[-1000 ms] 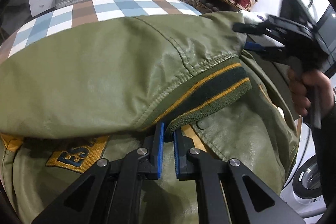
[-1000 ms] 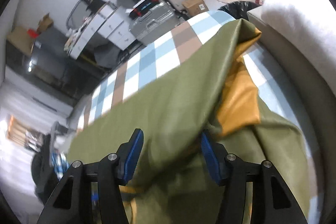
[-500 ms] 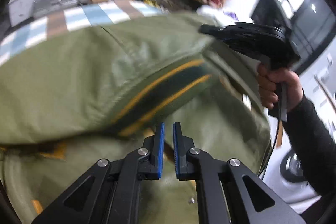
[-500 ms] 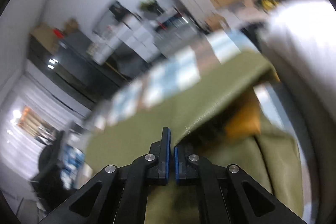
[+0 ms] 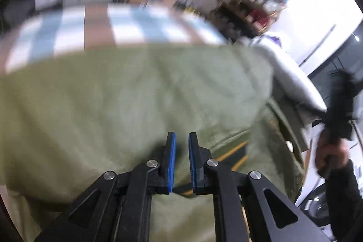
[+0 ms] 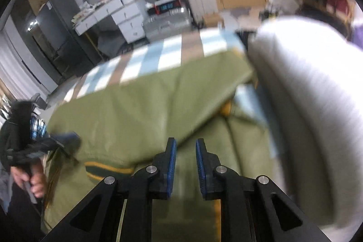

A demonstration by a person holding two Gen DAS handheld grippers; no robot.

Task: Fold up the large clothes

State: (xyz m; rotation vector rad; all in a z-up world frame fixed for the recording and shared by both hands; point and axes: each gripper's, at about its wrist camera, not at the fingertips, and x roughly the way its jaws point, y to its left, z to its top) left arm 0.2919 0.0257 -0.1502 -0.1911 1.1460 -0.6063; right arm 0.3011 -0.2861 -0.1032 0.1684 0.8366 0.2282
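Olive jacket (image 6: pixel 140 110) filling checked cloth (image 6: pixel 168 53), right claw (image 6: pixel 184 165) opening, empty

Each camera sits on a gripper and looks forward and down along its two fingers, which fill the lower middle of the frame. The left wrist view is close above the green jacket (image 5: pixel 136 101), with the checked cloth (image 5: pixel 95 28) across the upper part and the shoe rack (image 5: pixel 254 6) at upper right. The right wrist view faces the same jacket (image 6: pixel 145 106) and checked cloth (image 6: pixel 168 53). Both views share these, and each shows the other gripper at its edge.
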